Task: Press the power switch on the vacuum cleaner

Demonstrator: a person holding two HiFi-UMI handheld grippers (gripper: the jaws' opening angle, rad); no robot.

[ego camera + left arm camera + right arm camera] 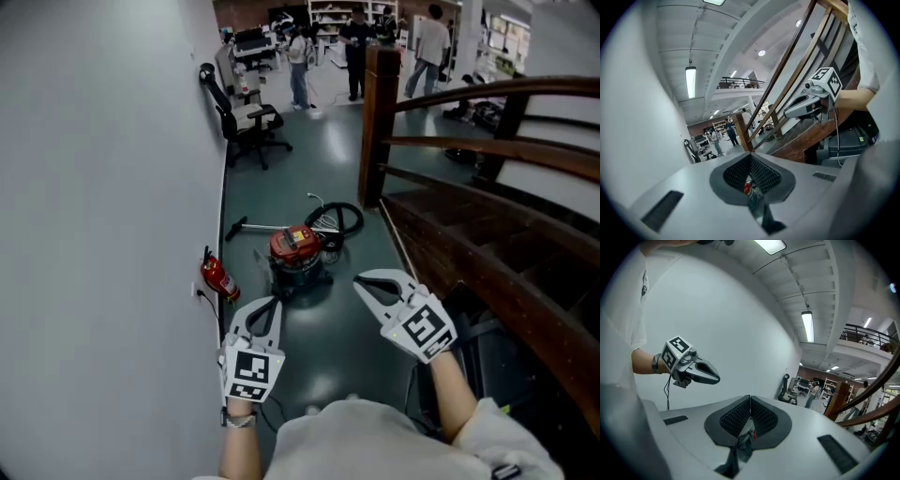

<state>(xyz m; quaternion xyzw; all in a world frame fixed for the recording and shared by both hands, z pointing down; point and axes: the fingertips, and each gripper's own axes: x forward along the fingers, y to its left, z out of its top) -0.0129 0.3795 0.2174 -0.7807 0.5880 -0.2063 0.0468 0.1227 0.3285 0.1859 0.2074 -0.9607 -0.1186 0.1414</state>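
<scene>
We look steeply down at a canister vacuum cleaner [297, 255] with a red top and a dark drum. It stands on the grey floor [323, 159] near a white wall [103, 187], well ahead of both tools. Its black hose [339, 217] coils behind it, and its wand [253, 228] lies toward the wall. A red fire extinguisher [217, 277] sits at the foot of the wall, just left of the vacuum cleaner. A wooden stair rail [469, 150] rises on the right.

The left tool [271, 302] and the right tool [362, 279] hang in the air short of the vacuum cleaner. Each has its jaws closed tip to tip, with nothing between them.

We judge the vacuum cleaner rigid and fairly heavy, though it may roll if pushed sideways. A straight downward press on the red top with a closed tool tip looks safest, and no grasp is needed. The switch itself is too small to make out.

No brand or lettering is legible on the vacuum cleaner. Each tool carries a marker cube [251, 367] of black-and-white squares.
</scene>
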